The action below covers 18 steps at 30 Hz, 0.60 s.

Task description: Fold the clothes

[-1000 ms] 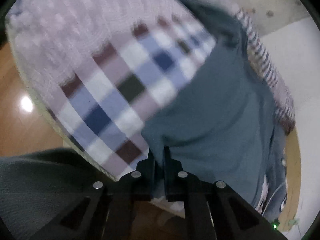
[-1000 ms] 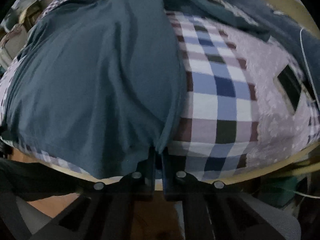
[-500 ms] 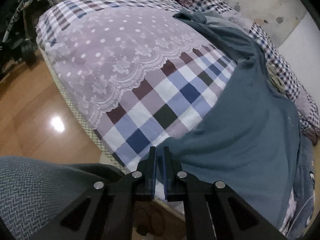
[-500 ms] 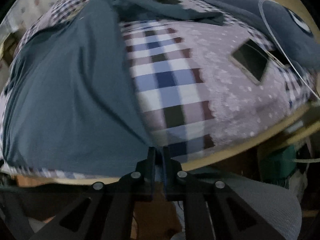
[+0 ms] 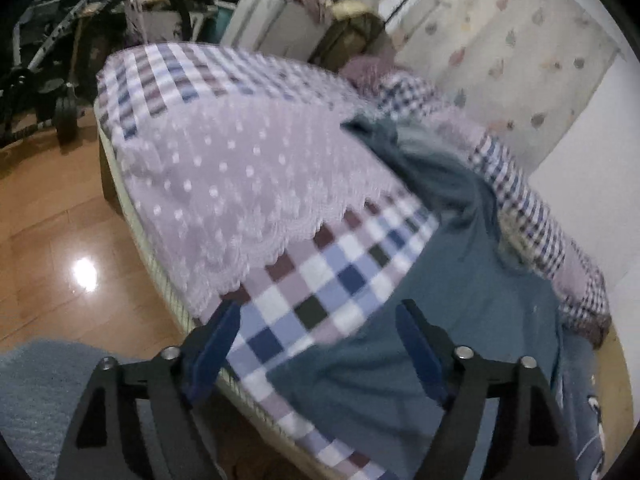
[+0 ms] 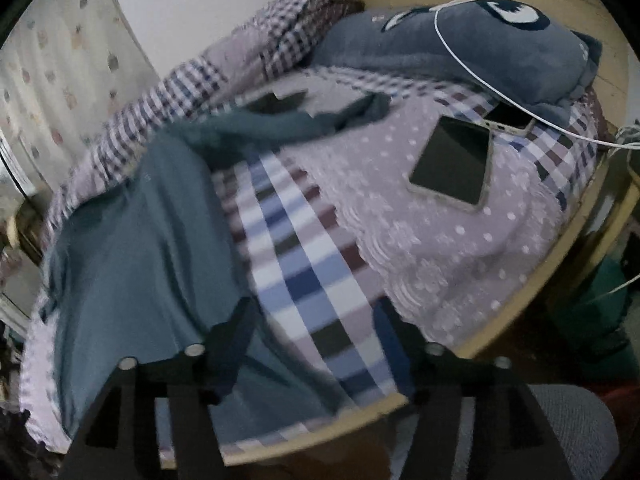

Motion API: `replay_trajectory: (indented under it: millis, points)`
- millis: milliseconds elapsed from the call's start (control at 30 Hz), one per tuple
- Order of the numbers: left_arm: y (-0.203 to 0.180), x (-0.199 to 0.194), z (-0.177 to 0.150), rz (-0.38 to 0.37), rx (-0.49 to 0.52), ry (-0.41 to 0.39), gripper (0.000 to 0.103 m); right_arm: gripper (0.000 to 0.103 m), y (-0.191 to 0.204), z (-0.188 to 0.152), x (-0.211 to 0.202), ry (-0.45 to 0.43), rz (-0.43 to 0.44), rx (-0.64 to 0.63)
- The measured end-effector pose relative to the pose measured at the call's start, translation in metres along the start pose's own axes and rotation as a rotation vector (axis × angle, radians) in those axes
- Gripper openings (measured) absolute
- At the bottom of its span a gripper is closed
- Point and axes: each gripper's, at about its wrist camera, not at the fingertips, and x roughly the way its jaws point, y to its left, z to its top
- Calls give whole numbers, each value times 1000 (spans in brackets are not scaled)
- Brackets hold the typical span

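Bedroom, checked bedspread (image 5: 320, 280) with a lilac dotted lace overlay (image 5: 240, 184); from the left wrist we note the left claw (image 5: 316, 344) spread wide and empty at the bed's near edge, the teal garment (image 5: 460, 320) lying flat on the spread under its right finger. From the right wrist we see the right claw (image 6: 312, 344) likewise wide and empty, the same garment (image 6: 132, 248) spread to its left, two phones (image 6: 452, 164) and a white cable (image 6: 472, 68) near a blue-grey pillow (image 6: 480, 40).
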Motion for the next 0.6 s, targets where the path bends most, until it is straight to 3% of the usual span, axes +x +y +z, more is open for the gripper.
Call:
replay_trajectory:
  millis: [167,333,467,600]
  points:
    - [-15,1,-7,-46,66,41,84,82,6,14,-13,-148,93,-25]
    - [-49,-1,-21,-104,189,72,84,98,25,18,-28,-268,98,-133]
    - [-81,-10,-33,-155,263,99,84,100,30,27,-21,-287,38,-213]
    - [-118,-19,-47,-215,336,129,85,100,24,53,-22,-300,41,-196]
